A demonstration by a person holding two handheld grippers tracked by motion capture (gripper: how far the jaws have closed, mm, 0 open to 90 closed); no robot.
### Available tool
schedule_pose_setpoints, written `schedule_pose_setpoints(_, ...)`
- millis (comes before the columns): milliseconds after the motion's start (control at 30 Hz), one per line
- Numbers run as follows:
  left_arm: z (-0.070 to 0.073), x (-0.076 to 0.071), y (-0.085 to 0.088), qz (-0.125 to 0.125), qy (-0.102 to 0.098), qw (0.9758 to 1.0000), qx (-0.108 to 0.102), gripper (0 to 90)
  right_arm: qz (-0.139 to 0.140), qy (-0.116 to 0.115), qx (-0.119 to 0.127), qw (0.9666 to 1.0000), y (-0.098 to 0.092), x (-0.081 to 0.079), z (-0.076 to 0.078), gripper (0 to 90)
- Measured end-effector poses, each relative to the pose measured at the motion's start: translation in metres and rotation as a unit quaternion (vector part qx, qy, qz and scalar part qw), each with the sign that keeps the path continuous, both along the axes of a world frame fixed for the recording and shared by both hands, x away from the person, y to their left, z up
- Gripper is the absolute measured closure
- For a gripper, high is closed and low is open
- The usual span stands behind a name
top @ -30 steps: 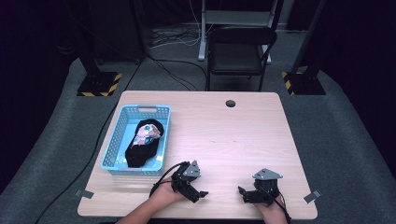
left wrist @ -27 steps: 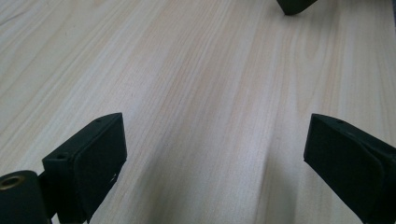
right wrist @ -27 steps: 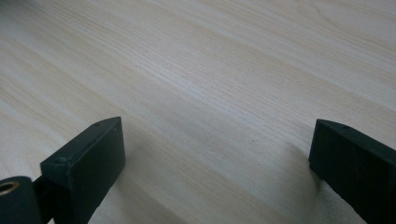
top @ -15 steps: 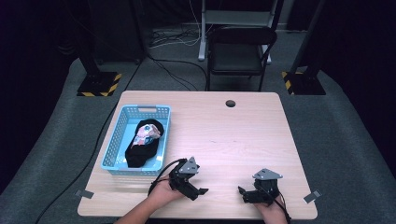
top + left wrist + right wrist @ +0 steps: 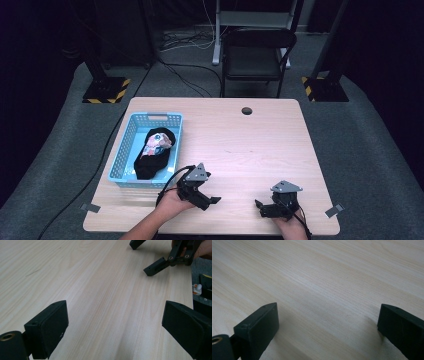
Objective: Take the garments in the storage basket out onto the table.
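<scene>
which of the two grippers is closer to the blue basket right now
The left gripper. It sits just off the near right corner of the blue basket, while the right gripper rests farther along the table's near edge, toward the opposite side.

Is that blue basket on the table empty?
No, in the high view the blue basket holds a black bundle with a pale, colourful patch lying inside it.
</scene>
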State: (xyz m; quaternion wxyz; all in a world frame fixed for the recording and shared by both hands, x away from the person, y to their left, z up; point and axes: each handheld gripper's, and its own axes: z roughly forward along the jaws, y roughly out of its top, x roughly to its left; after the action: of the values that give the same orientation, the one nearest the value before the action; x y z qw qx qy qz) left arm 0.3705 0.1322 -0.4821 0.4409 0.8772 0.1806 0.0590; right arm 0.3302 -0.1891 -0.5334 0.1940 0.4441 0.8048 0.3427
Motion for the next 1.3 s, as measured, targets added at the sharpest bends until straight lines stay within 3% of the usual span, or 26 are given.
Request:
schedule_pose_setpoints(567,0.011,0.004,0.01,0.021,0.005,0.9996,-0.016,6.8,0.0,0.0,0.0,1.0,0.0,0.0,0.0,3.0)
schedule_pose_setpoints(1300,0.018,0.01,0.021,0.048,0.006,0.9987,-0.018,6.9,0.0,0.0,0.0,1.0,0.0,0.0,0.0,3.0)
